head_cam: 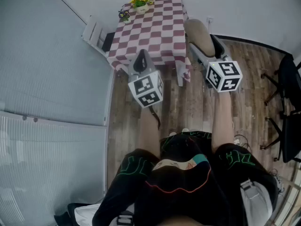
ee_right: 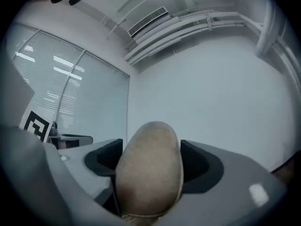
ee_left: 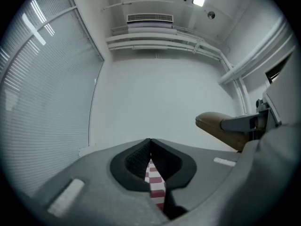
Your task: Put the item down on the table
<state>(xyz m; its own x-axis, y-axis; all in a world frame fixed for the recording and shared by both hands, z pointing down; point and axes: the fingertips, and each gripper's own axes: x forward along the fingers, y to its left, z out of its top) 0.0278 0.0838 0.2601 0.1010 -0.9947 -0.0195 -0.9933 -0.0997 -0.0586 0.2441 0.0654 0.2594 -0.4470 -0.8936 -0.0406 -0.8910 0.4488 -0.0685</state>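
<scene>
My right gripper [head_cam: 206, 48] is raised in front of me, its jaws standing wide and closed on a tan, rounded, potato-like item [head_cam: 199, 36]. In the right gripper view the item [ee_right: 149, 173] fills the gap between the two dark pads [ee_right: 104, 160]. The left gripper view also catches the item [ee_left: 217, 127] at its right. My left gripper [head_cam: 141, 61] is held up beside the right one, shut and holding nothing, its tips meeting [ee_left: 150, 144]. A table with a red-and-white checked cloth [head_cam: 157, 29] stands ahead on the wooden floor.
A pot of yellow flowers [head_cam: 140, 4] and a small dark plant [head_cam: 124, 15] sit at the table's far left corner. A white rack [head_cam: 96, 34] leans left of the table. A black office chair [head_cam: 288, 102] stands at the right. Blinds cover the left wall.
</scene>
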